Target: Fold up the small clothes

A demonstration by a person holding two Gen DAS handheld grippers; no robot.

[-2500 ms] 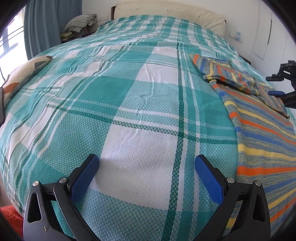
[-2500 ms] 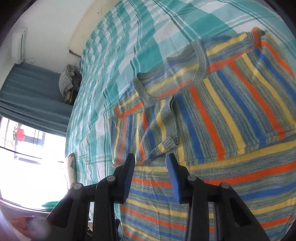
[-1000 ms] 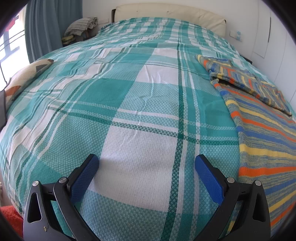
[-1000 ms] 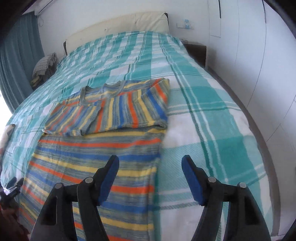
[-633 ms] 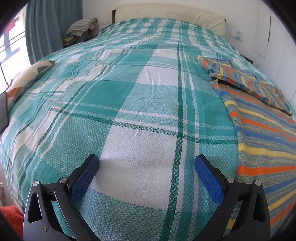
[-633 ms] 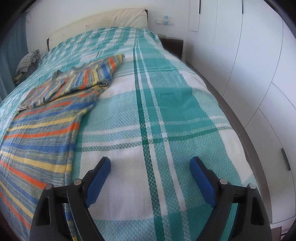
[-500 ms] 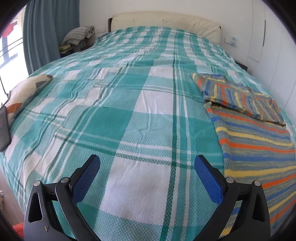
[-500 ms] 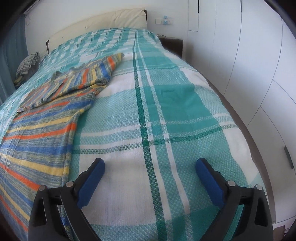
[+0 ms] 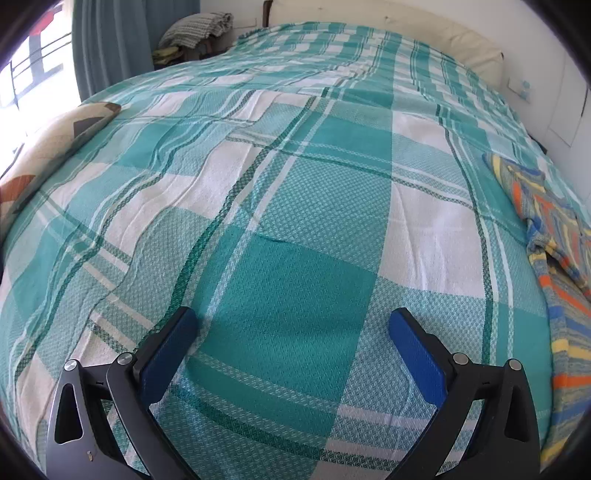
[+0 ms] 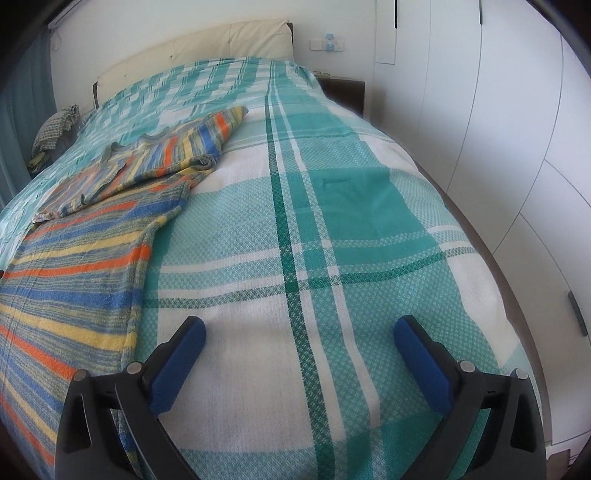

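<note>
A striped sweater (image 10: 81, 236) in blue, orange and yellow lies flat on the teal plaid bed (image 10: 332, 221), its sleeves folded in over the chest near the collar. In the left wrist view it shows at the right edge (image 9: 554, 236). My right gripper (image 10: 299, 339) is open and empty, low over the bedspread to the right of the sweater's hem side. My left gripper (image 9: 291, 332) is open and empty, low over bare bedspread to the left of the sweater.
A patterned cushion (image 9: 44, 147) lies at the bed's left edge by the window and blue curtain (image 9: 110, 44). Folded cloths (image 9: 195, 29) sit on a stand beside the headboard (image 10: 192, 48). White wardrobe doors (image 10: 517, 129) run along the bed's right side.
My right gripper let go of the sweater's sleeve, opened and drew back to the bed's right side. My left gripper swung left, so the sweater slid to the view's right edge.
</note>
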